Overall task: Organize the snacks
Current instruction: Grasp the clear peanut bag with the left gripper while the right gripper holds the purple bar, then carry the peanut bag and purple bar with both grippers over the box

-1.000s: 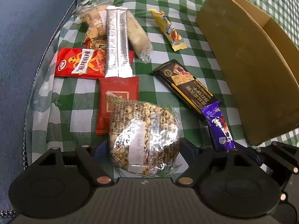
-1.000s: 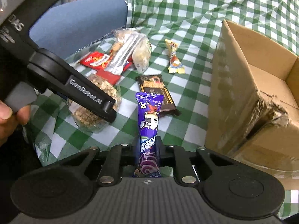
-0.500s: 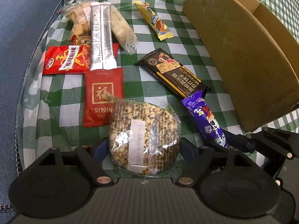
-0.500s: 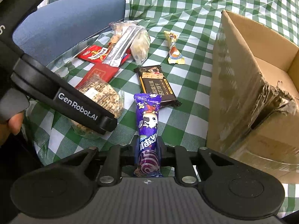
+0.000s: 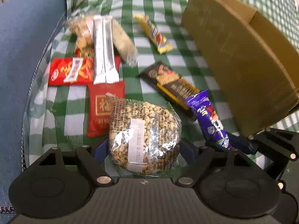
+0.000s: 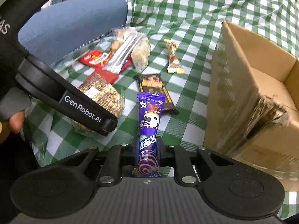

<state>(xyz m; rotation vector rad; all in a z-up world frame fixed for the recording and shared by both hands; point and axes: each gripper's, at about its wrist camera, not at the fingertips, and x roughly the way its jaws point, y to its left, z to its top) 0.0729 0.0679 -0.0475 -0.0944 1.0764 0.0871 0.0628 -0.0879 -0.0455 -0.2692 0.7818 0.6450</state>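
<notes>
Snacks lie scattered on the green-checked table (image 6: pixel 186 15), left of the open cardboard box (image 6: pixel 252 97). The right gripper (image 6: pixel 147 149) is clamped narrow on the lower end of a purple snack bar (image 6: pixel 149 119), jaws closing slightly on the wrapper; the bar sticks out forward, clear of the cloth. The left gripper (image 5: pixel 143 149) stands wide around a clear bag of puffed grain (image 5: pixel 143 130); the pads sit against the bag's sides, so it reads as held, though the contact is partly hidden. Still on the table: black chocolate bar (image 5: pixel 168 82), yellow wrapped candy (image 5: pixel 155 35), two red packets (image 5: pixel 71 71), silver sticks (image 5: pixel 103 50).

Risks, as judged:
- Purple bar held by its tail only; slick film could slip or swing.
- Grain bag is soft, crinkly; a loose squeeze could drop it, a hard one crush it.
- Both grippers sit close together; they could collide heading for the box.
</notes>
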